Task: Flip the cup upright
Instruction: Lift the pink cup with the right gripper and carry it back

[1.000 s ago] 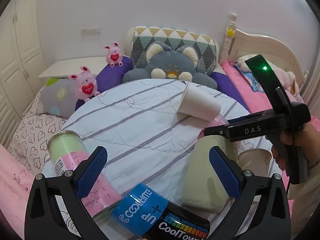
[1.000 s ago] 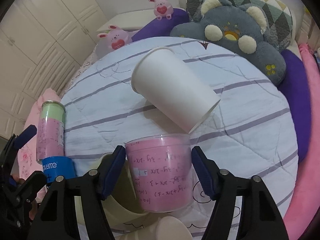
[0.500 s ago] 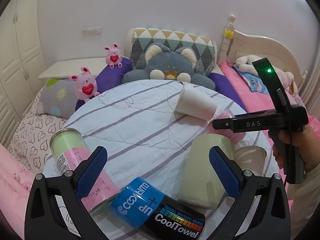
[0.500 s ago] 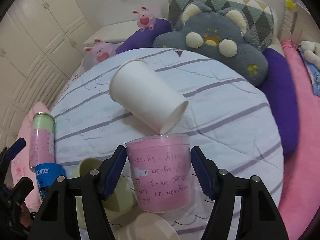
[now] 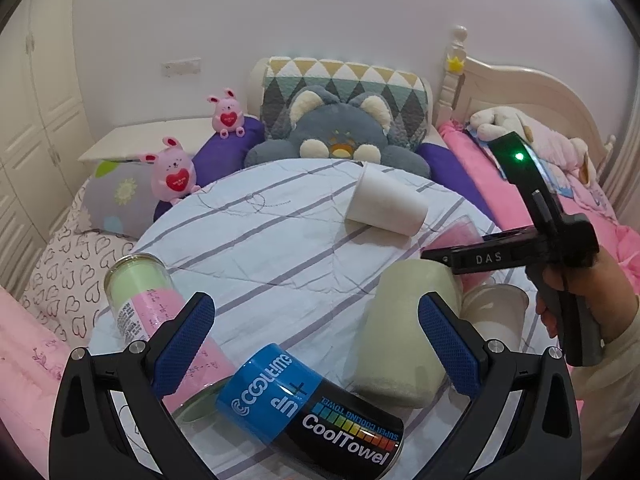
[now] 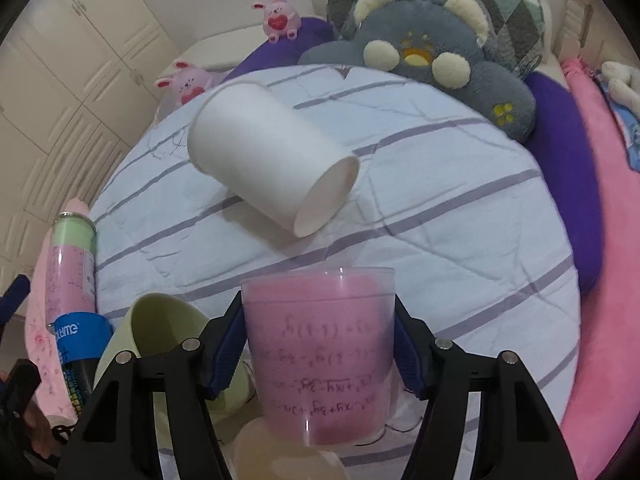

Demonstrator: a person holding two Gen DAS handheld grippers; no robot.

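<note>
Right tongs [image 6: 320, 344] clamp the clear pink-lined cup [image 6: 320, 356], mouth facing away, held above the striped bed quilt [image 6: 440, 208]. Left tongs [image 5: 316, 344] gape wide, holding nothing. White paper cup [image 6: 268, 164] lies on its side just beyond; pale green cup [image 5: 404, 332] lies beside.

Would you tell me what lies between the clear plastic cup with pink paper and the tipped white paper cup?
Only bare striped quilt separates the pink-lined clear cup, clamped in the right gripper, from the white paper cup, as the right wrist view shows.
</note>
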